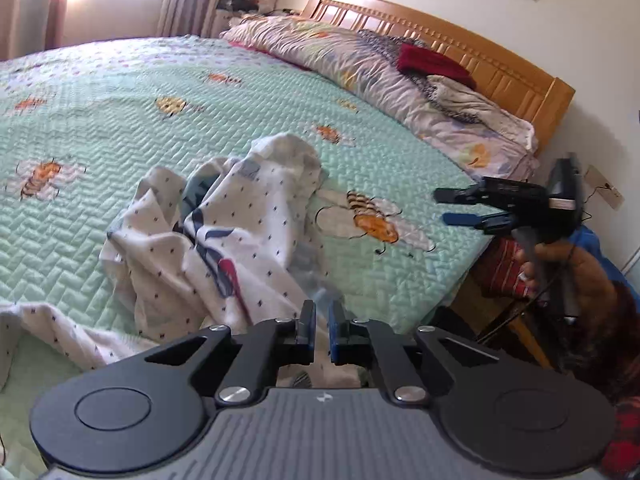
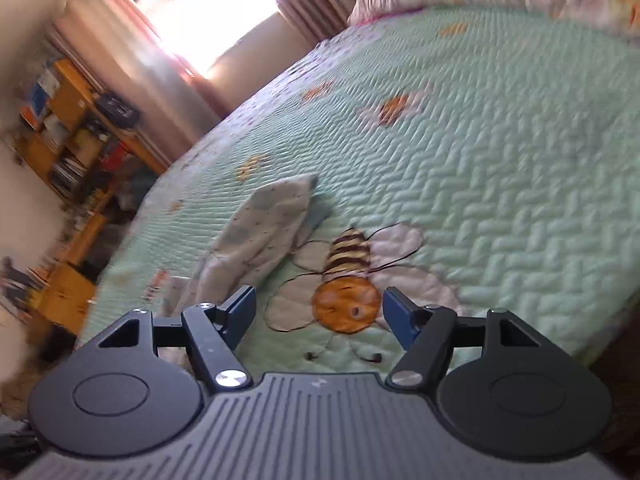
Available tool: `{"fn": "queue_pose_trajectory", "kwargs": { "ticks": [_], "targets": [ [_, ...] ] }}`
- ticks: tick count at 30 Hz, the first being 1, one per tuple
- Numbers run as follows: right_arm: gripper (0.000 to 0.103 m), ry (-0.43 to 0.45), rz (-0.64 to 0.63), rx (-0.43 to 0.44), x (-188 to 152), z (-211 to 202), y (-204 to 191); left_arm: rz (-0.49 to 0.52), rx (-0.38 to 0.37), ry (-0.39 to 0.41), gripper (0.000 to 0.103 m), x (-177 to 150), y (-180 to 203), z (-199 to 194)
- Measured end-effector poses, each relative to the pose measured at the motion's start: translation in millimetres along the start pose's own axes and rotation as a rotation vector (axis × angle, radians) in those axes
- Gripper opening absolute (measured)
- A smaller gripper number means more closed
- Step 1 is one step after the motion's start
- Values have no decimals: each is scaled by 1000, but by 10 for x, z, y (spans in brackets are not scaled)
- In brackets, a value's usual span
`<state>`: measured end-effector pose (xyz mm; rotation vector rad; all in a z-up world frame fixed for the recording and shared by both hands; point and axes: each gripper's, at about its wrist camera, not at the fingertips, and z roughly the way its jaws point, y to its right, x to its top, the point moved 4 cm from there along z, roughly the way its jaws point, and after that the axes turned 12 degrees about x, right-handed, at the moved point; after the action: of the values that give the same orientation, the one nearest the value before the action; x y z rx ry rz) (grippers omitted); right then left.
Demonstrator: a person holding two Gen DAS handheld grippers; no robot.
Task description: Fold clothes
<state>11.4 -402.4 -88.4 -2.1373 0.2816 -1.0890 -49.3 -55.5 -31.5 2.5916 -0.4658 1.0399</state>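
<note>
Left wrist view looks over a bed covered in a mint-green quilted bedspread [image 1: 280, 92] stitched with orange bees. A crumpled white garment with small dark dots and a navy-and-red print [image 1: 224, 240] lies heaped on it, spreading from the middle of the frame toward eight o'clock. The left tool [image 1: 322, 328] sits at six o'clock with its blue-padded fingers nearly together; white cloth runs right up beneath them, but I cannot tell whether any is pinched. At three o'clock the right tool [image 1: 454, 206] hangs off the bed's edge, held by a hand [image 1: 560, 264], fingers apart with nothing between them. Along the wooden headboard [image 1: 460, 40], a floral duvet [image 1: 360, 64] carries a dark red cloth [image 1: 432, 62].

Right wrist view, blurred, shows the right tool [image 2: 318, 312] spread wide above a large embroidered bee [image 2: 346, 280], with a fold of the dotted garment [image 2: 264, 232] at ten o'clock of it, just beside the left finger.
</note>
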Motion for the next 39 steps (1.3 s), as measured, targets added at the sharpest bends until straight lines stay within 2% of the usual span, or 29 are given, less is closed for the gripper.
{"fn": "queue_pose_trajectory", "kwargs": {
  "ticks": [4,7,9,10,12,13,14,17,19,21,24,27,31,34,36,37,39],
  "targets": [
    [73,6,75,163,-131,-103,-96,-3,7,-26,6,-73,3,111],
    [75,16,118,202,-245,-76,-148,10,9,-25,6,-85,17,108],
    [75,84,143,187,-280,-107,-96,19,10,-24,6,-93,27,103],
    [75,99,117,176,-286,-125,-111,24,11,-24,6,-97,32,100],
    [76,13,3,142,-355,-4,-235,49,27,-20,6,-107,44,84],
    [76,-48,-48,133,-406,86,-310,74,46,-15,13,-115,52,67],
    [76,-94,-65,178,-484,144,-392,99,71,-8,22,-129,58,56],
    [76,-206,74,351,-773,368,-461,143,118,-8,28,-174,98,83],
    [76,-241,173,371,-960,542,-407,158,135,-22,29,-212,110,114],
    [76,-257,171,335,-1092,634,-408,174,137,-35,29,-261,131,133],
    [76,-275,178,353,-1246,712,-407,175,127,-43,33,-291,142,137],
    [76,-280,66,317,-1312,729,-475,160,110,-43,36,-292,138,126],
    [77,-258,43,343,-1344,822,-530,154,99,-27,41,-259,113,108],
    [77,-241,47,407,-1363,890,-571,143,105,-12,46,-195,78,78],
    [74,-250,96,447,-1386,944,-550,131,109,-7,46,-149,47,65],
    [69,-259,136,470,-1403,963,-521,125,110,-4,48,-126,32,59],
    [50,-282,205,494,-1446,1014,-463,114,114,2,48,-81,1,46]
  ]
}}
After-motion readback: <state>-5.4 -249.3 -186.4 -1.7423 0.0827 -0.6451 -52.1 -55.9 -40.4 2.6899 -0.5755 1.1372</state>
